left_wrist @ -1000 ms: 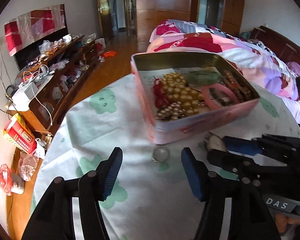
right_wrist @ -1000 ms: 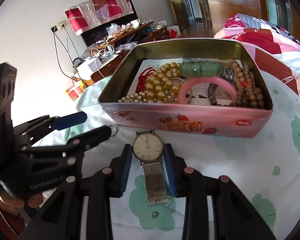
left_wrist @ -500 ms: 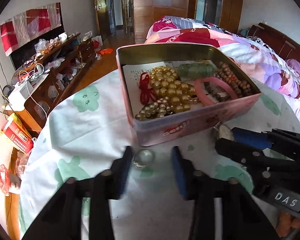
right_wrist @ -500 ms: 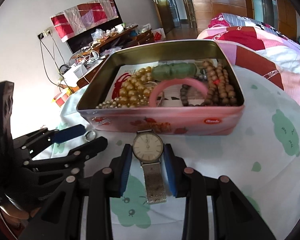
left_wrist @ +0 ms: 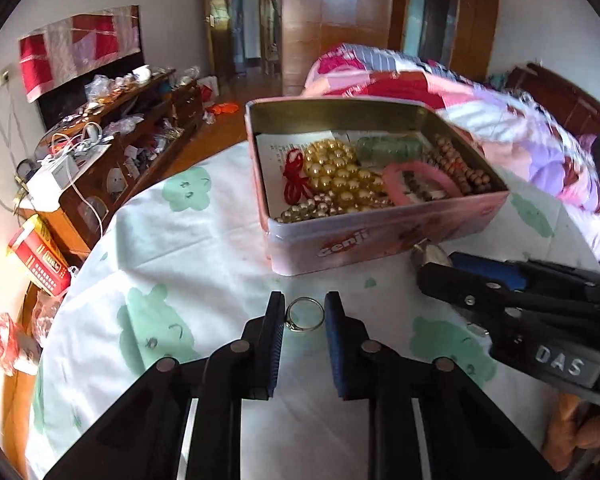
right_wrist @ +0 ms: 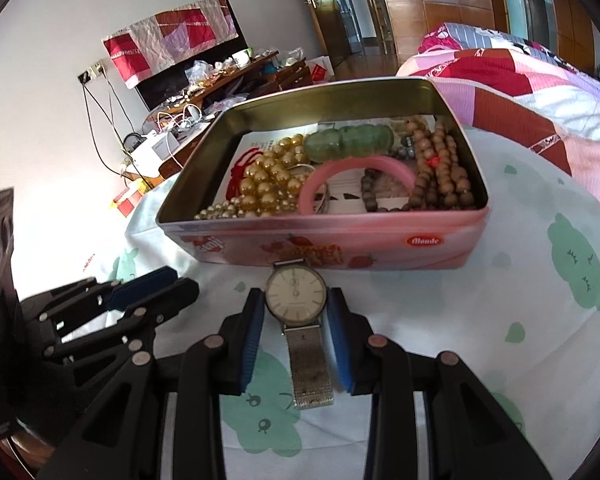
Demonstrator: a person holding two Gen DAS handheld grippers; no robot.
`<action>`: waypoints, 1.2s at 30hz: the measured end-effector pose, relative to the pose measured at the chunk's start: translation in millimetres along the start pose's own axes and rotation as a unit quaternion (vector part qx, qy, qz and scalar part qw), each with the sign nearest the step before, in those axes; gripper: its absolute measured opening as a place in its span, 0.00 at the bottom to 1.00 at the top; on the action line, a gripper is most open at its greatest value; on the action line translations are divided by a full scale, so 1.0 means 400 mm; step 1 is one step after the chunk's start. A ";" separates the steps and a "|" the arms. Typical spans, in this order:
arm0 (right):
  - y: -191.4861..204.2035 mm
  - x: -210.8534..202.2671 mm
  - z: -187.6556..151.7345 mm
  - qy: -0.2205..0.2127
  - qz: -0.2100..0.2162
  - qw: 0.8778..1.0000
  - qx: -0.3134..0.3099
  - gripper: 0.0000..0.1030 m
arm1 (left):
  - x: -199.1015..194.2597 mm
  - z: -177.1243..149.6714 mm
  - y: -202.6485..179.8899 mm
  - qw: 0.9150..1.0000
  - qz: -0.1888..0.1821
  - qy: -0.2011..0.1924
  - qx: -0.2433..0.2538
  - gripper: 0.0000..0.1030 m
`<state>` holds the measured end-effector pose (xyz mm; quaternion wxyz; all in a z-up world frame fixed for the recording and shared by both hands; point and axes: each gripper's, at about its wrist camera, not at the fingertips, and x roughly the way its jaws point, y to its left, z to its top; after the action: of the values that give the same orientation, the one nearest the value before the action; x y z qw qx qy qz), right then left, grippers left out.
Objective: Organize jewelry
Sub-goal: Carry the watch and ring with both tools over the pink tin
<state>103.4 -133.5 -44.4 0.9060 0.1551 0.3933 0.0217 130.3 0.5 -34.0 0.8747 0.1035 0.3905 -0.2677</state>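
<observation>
A pink tin (left_wrist: 384, 236) (right_wrist: 380, 240) stands on the table and holds gold beads (left_wrist: 340, 176), a pink bangle (right_wrist: 352, 170), a green bracelet (right_wrist: 348, 140) and brown beads (right_wrist: 440, 172). My left gripper (left_wrist: 304, 316) is shut on a small ring (left_wrist: 305, 314) just in front of the tin. My right gripper (right_wrist: 296, 304) is shut on a silver wristwatch (right_wrist: 296, 294); its mesh strap (right_wrist: 310, 368) hangs back between the fingers. The right gripper also shows in the left wrist view (left_wrist: 456, 268), the left one in the right wrist view (right_wrist: 156, 288).
The table wears a white cloth with green cloud prints (left_wrist: 188, 264). A bed with a pink and red quilt (right_wrist: 520, 84) lies behind to the right. A cluttered wooden sideboard (left_wrist: 112, 148) stands to the left, past the table edge.
My left gripper moved forward to the ring and closed on it. My right gripper kept hold of the watch and came a little nearer the tin.
</observation>
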 end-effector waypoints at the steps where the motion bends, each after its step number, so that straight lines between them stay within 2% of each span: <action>1: -0.004 -0.001 0.000 -0.001 0.005 1.000 0.005 0.34 | -0.013 -0.004 -0.005 1.000 0.009 -0.009 0.000 0.20; 7: 0.007 -0.026 0.000 -0.018 0.034 0.999 0.003 0.34 | -0.074 -0.014 -0.022 0.999 0.013 -0.044 -0.011 0.20; 14: 0.038 -0.083 0.007 -0.074 0.072 0.994 -0.020 0.34 | -0.133 0.003 -0.007 0.996 0.009 -0.075 -0.040 0.20; 22: 0.017 -0.135 0.045 -0.118 0.063 0.991 -0.001 0.34 | -0.157 0.058 -0.024 0.994 0.003 -0.106 -0.038 0.20; 29: -0.034 -0.187 0.136 -0.164 0.042 0.986 0.007 0.34 | -0.137 0.133 -0.030 0.990 -0.009 -0.132 -0.041 0.20; 33: -0.051 -0.172 0.180 -0.178 0.030 0.984 0.012 0.34 | -0.094 0.171 -0.029 0.989 -0.008 -0.137 -0.055 0.20; 36: -0.067 -0.127 0.198 -0.169 0.006 0.985 0.019 0.34 | -0.054 0.182 -0.026 0.989 -0.005 -0.132 -0.068 0.20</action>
<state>123.2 -188.0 34.3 0.9562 0.1758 0.2338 -0.0066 158.4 -28.2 31.2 0.9223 0.0057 0.2895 -0.2561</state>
